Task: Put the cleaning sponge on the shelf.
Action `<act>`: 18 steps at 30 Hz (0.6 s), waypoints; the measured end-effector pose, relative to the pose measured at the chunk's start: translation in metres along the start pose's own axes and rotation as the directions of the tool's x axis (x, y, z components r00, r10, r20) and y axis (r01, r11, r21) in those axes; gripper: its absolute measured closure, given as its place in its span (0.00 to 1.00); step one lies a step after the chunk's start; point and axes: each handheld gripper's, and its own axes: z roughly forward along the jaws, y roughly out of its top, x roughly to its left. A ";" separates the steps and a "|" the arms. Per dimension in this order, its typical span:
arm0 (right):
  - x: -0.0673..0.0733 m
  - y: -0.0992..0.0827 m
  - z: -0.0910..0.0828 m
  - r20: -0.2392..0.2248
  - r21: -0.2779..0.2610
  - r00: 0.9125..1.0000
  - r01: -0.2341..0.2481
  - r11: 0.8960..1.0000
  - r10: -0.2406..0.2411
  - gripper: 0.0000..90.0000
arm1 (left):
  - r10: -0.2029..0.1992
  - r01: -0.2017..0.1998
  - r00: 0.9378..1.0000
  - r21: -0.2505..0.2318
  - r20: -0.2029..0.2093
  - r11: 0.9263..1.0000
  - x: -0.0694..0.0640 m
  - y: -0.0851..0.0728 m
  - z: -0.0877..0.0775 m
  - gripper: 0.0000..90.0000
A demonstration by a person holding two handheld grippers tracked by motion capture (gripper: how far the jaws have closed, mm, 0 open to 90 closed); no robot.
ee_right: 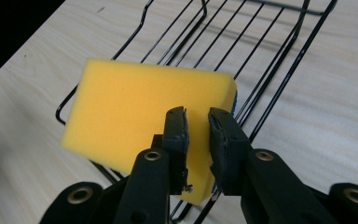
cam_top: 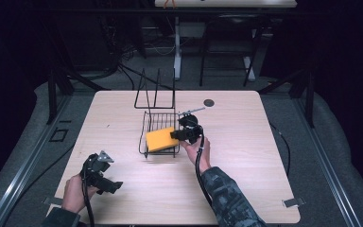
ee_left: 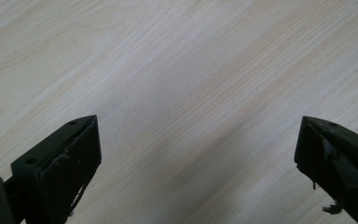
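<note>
Resting tilted in the black wire rack (cam_top: 159,124), the yellow sponge (cam_top: 160,138) leans with one end raised over the rack's near rim, and you can read no brand, label or writing on it or on anything near it. Seen from the right gripper view, the sponge (ee_right: 140,121) is a thick rectangular block with a plain, finely pored yellow face and a thin blue layer showing along its far edge. Your right gripper (ee_right: 197,128) sits at the sponge's near edge, its jaws parted only a little with a sliver of yellow in the gap; whether the pads press the sponge cannot be told. Your left gripper (ee_left: 196,154) hovers over bare wooden table (ee_left: 177,70), well apart from the rack, jaws spread wide with nothing between them.
</note>
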 end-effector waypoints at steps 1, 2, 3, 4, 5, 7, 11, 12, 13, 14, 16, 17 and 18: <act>0.000 -0.001 -0.001 -0.003 0.012 1.000 -0.001 1.000 0.001 0.85 | 0.000 0.000 1.000 0.004 0.000 1.000 0.000 0.000 0.000 0.01; 0.000 -0.002 -0.001 -0.008 0.010 1.000 -0.004 1.000 0.004 0.84 | 0.001 -0.001 1.000 0.003 -0.002 1.000 -0.001 0.000 0.000 0.01; -0.001 -0.003 -0.001 -0.009 0.020 1.000 -0.002 1.000 0.002 0.83 | 0.002 -0.002 1.000 0.003 -0.002 1.000 -0.001 0.000 0.000 0.01; 0.000 -0.004 -0.003 -0.011 0.026 1.000 -0.001 1.000 0.001 0.83 | 0.002 -0.002 1.000 0.003 -0.002 1.000 0.000 0.000 0.000 0.01; 0.000 -0.004 -0.003 -0.011 0.026 1.000 -0.001 1.000 0.001 0.83 | 0.002 -0.002 1.000 0.003 -0.002 1.000 0.000 0.000 0.000 0.01; 0.001 -0.005 -0.006 -0.011 0.039 1.000 0.005 0.999 -0.005 0.82 | 0.002 -0.002 1.000 0.004 -0.002 1.000 0.000 0.000 0.000 0.01; 0.003 -0.007 -0.010 0.006 0.050 0.999 0.034 0.998 -0.034 0.67 | 0.006 -0.006 1.000 0.004 0.000 1.000 -0.001 0.000 0.001 0.01; 0.003 -0.007 -0.012 0.003 0.040 0.999 0.046 0.998 -0.046 0.59 | 0.008 -0.008 1.000 0.004 0.001 1.000 -0.002 0.001 0.001 0.01; 0.003 -0.007 -0.012 0.003 0.040 0.999 0.046 0.998 -0.046 0.59 | 0.008 -0.008 1.000 0.003 0.002 1.000 -0.002 0.001 0.001 0.01; 0.003 -0.006 -0.016 -0.001 0.033 0.998 0.067 0.997 -0.067 0.51 | 0.008 -0.008 1.000 0.002 0.003 1.000 -0.002 0.001 0.001 0.01; 0.003 -0.006 -0.019 -0.003 0.024 0.997 0.073 0.997 -0.073 0.48 | 0.009 -0.009 1.000 0.001 0.003 1.000 -0.001 0.001 0.001 0.01; 0.004 -0.006 -0.022 -0.002 0.025 0.997 0.082 0.996 -0.082 0.44 | 0.005 -0.005 1.000 0.000 0.006 1.000 -0.001 0.001 0.001 0.01; 0.005 -0.006 -0.026 -0.002 0.017 0.995 0.103 0.995 -0.103 0.40 | 0.006 -0.006 1.000 0.000 0.006 1.000 -0.001 0.001 0.001 0.01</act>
